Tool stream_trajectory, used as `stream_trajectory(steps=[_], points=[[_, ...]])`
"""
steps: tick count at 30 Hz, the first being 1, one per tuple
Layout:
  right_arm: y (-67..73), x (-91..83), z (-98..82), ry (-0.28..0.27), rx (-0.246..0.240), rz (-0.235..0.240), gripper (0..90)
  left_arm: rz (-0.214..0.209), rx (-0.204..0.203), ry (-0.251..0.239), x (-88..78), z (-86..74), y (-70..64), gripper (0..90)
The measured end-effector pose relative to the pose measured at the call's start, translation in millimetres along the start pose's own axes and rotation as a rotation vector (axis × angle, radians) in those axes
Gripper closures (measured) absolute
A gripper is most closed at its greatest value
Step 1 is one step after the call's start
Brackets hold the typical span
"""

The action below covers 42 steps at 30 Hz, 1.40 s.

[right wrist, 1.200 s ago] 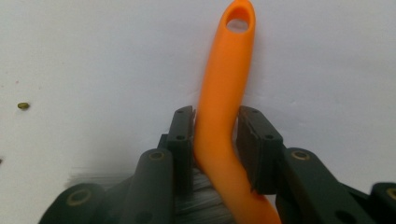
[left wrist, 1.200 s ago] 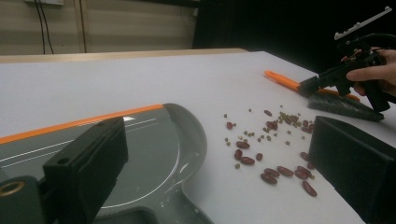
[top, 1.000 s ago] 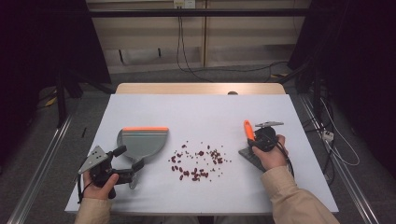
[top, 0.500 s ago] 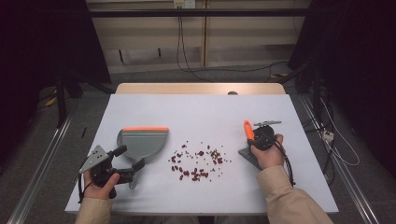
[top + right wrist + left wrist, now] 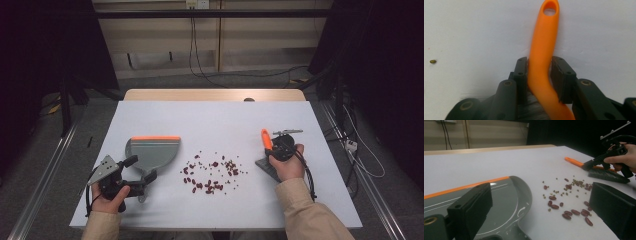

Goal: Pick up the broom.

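Leftmost, left gripper [image 5: 139, 181] sits low on the white table [image 5: 210, 120], jaws spread wide, straddling the handle end of the grey dustpan [image 5: 152, 150] without pinching it. Centre: scattered red beans [image 5: 210, 172] lie loose between dustpan and brush. Right: right gripper [image 5: 539, 72] has its jaws pressed onto the orange handle of the brush [image 5: 541, 50], bristles resting on the table.

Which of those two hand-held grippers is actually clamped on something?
The right gripper: its jaws squeeze the brush's orange handle. The left gripper is open, its jaws either side of the dustpan's handle, gripping nothing.
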State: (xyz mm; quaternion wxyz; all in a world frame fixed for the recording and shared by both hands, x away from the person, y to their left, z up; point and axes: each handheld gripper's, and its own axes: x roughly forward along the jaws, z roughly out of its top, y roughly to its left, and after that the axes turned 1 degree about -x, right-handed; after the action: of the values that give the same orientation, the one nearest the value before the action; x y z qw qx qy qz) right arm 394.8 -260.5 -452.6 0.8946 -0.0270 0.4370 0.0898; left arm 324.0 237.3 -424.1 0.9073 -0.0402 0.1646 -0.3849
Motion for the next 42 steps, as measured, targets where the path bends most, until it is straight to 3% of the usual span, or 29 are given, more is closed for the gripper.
stream_trajectory(steps=[9,11,14,15,16,17,20,23,28,36,42], points=[[0.2,-0.5,6.9,0.042,0.011,-0.002,68.8,0.017,0.005,-0.018,-3.5,3.1,-1.5,4.7],[2.1,-1.1,7.1,0.040,-0.013,-0.012,69.0,0.020,0.003,-0.026,-4.5,4.4,-2.1,4.7],[-1.1,-3.8,6.7,0.023,-0.007,0.014,69.2,0.025,0.000,-0.038,-6.1,6.5,-2.7,4.7],[-1.5,-6.0,6.9,0.014,-0.009,0.032,69.3,0.024,0.001,-0.041,-6.1,7.2,-3.0,4.7],[-3.6,-14.0,7.9,-0.038,0.007,0.072,69.7,0.024,0.002,-0.043,-5.8,7.7,-3.5,4.7],[-3.6,-14.0,7.9,-0.038,0.007,0.072,69.7,0.022,0.003,-0.045,-5.3,8.4,-3.9,4.7],[-8.9,-27.8,10.1,-0.135,0.018,0.134,71.3,0.018,0.005,-0.048,-2.4,11.2,-5.7,4.7],[-10.7,-35.2,9.3,-0.189,0.027,0.160,71.5,0.007,0.007,-0.059,1.5,16.0,-9.8,4.7],[-11.2,-43.9,7.6,-0.239,0.035,0.188,71.5,-0.021,0.023,-0.064,10.2,23.5,-19.7,4.7],[-10.8,-57.1,8.4,-0.338,0.069,0.272,71.8,-0.057,0.041,-0.057,24.2,34.2,-32.7,4.7],[-7.3,-61.6,10.9,-0.374,0.089,0.321,71.9,-0.096,0.061,-0.045,41.8,42.1,-46.1,4.7]])
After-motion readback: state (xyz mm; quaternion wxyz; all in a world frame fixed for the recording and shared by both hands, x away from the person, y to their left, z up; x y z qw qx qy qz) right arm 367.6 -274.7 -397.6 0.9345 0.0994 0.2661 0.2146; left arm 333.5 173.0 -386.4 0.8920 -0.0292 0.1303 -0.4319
